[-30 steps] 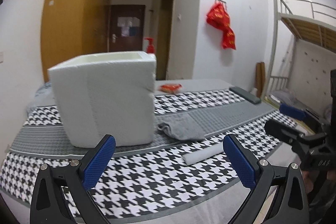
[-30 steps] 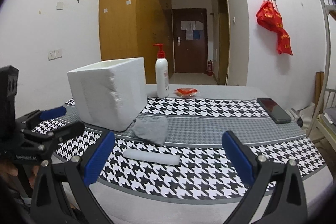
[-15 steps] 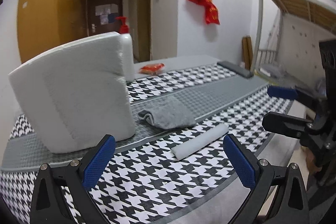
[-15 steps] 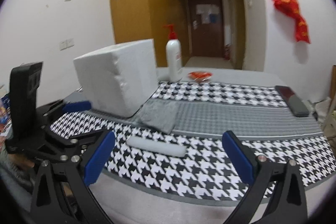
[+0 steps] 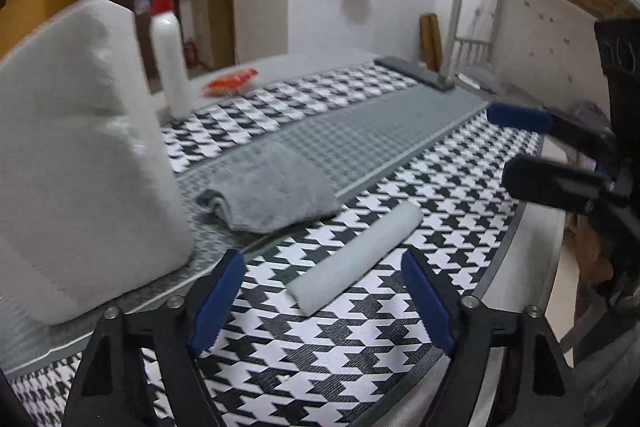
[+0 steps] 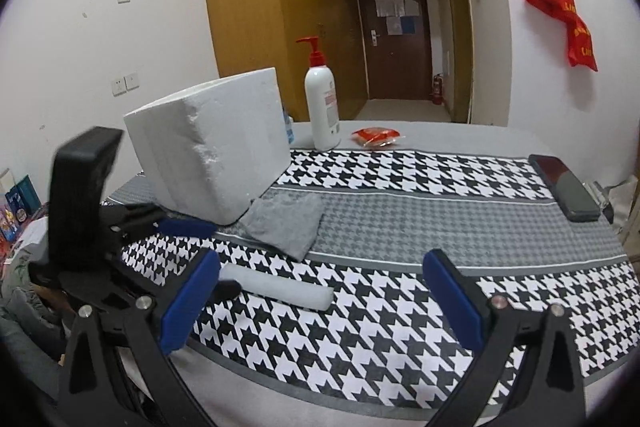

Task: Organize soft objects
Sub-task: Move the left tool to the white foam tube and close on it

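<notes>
One white foam roll (image 5: 356, 254) near the table's (image 6: 400, 399) front edge, on the houndstooth cloth (image 6: 380, 327). One folded grey towel (image 5: 272, 187) behind it, touching one foam box (image 5: 76, 155) at the left end. Far edge: one pump bottle (image 6: 322, 107), one red packet (image 6: 376, 137). Right end: one phone (image 6: 568, 193). Left gripper (image 5: 320, 303) jaws closing, roll's near end between them, untouched. Right gripper (image 6: 320, 303) spread, empty.

Both wrist views overlook the same tablecloth (image 5: 400, 131).
</notes>
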### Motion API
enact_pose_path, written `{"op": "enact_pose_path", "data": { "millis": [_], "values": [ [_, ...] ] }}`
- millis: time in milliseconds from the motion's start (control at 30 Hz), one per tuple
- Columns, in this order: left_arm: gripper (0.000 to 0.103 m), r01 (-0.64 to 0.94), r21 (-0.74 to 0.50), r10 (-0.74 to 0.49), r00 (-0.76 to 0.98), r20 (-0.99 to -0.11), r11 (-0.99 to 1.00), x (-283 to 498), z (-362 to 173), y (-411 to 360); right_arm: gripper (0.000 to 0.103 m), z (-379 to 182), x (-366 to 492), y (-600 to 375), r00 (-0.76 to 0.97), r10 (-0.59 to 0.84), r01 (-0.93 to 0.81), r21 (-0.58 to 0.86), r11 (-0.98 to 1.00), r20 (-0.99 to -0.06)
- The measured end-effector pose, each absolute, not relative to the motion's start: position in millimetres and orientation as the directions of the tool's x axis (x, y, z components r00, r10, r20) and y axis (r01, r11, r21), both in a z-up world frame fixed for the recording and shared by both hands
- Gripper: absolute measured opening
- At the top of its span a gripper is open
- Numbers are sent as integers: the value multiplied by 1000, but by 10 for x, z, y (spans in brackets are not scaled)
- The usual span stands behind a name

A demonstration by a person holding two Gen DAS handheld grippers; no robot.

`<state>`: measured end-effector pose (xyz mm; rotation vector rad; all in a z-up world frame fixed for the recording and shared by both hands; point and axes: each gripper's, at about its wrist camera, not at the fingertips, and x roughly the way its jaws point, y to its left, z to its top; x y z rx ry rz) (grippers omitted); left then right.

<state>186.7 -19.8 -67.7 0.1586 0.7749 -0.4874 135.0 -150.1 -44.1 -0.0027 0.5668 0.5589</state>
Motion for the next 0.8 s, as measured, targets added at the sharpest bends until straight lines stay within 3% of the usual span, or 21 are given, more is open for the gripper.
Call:
{"op": "enact_pose_path", "data": {
  "millis": [200, 333, 567, 800],
  "values": [
    [67, 506, -50, -376, 568, -732, 861, 1941, -732, -258, 103, -508, 1414, -1498, 681, 516, -511, 167, 843, -520],
    [54, 519, -57, -373, 528, -763, 853, 2004, -801, -276, 103, -524, 1429, -1506, 677, 517, -511, 171, 843, -525],
    [47, 543, -17, -356, 527, -771, 839, 2009, -802, -316, 103, -542, 1441, -1520, 671, 524, -508, 189, 840, -525],
    [26, 567, -2, -358, 518, -777, 824, 1930, -773, -307, 103, -525, 1412, -1553, 677, 519, -497, 196, 845, -521]
  ]
}}
